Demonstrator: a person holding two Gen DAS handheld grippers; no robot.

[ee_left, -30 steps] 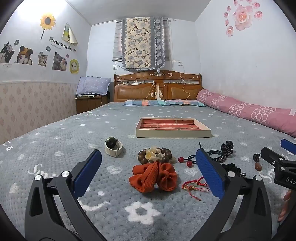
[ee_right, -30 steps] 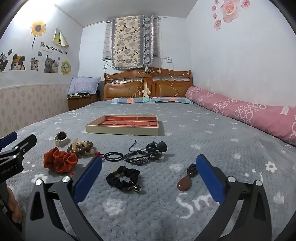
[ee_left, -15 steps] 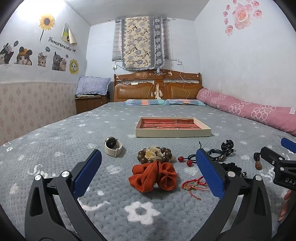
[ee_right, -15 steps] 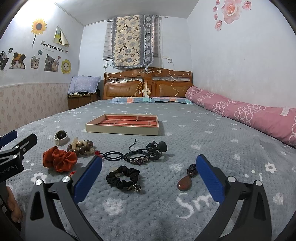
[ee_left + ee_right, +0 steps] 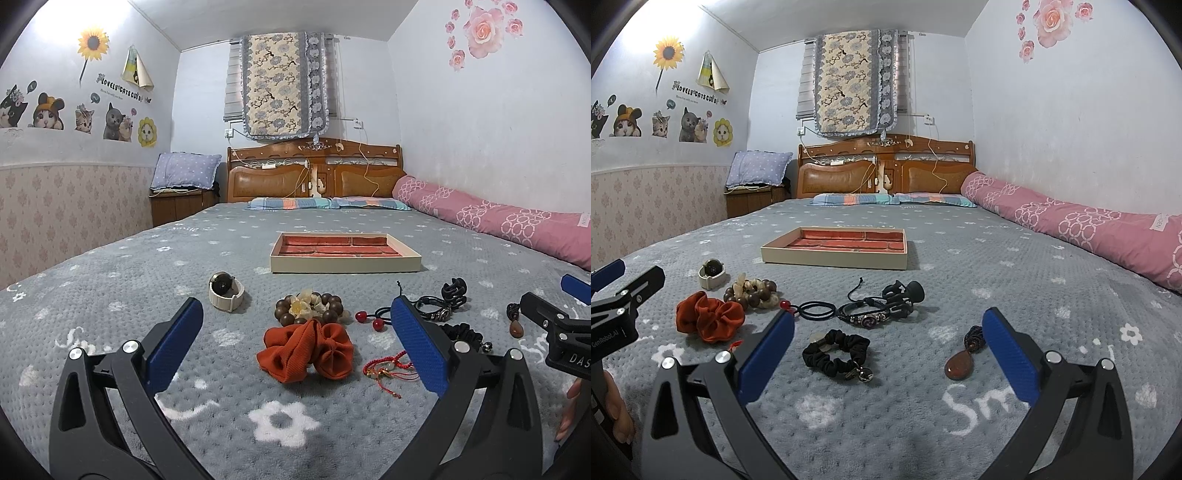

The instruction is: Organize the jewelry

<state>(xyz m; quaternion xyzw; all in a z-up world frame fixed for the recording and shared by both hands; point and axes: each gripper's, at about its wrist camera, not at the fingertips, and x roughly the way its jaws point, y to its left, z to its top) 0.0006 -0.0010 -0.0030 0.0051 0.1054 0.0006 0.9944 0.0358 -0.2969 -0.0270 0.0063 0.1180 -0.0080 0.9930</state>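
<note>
Here a grey flower-print bed (image 5: 960, 280) fills a sticker-walled room, and one cream tray (image 5: 834, 254) with red compartments sits mid-bed. Nearer than the tray lie two scrunchies, one orange (image 5: 304, 349) and one black (image 5: 836, 354), one bead bracelet (image 5: 314, 308), one watch (image 5: 225, 291) and one amber pendant (image 5: 958, 367). Left tool (image 5: 295, 345) and right tool (image 5: 888, 354) both gape, grasping nothing.

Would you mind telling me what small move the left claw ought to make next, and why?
Probably ease the left claw forward and down over the orange scrunchie. It is open and empty, the scrunchie lies loose on the blanket directly between its fingers, nearest of all the pieces, and the tray beyond appears empty.
</note>
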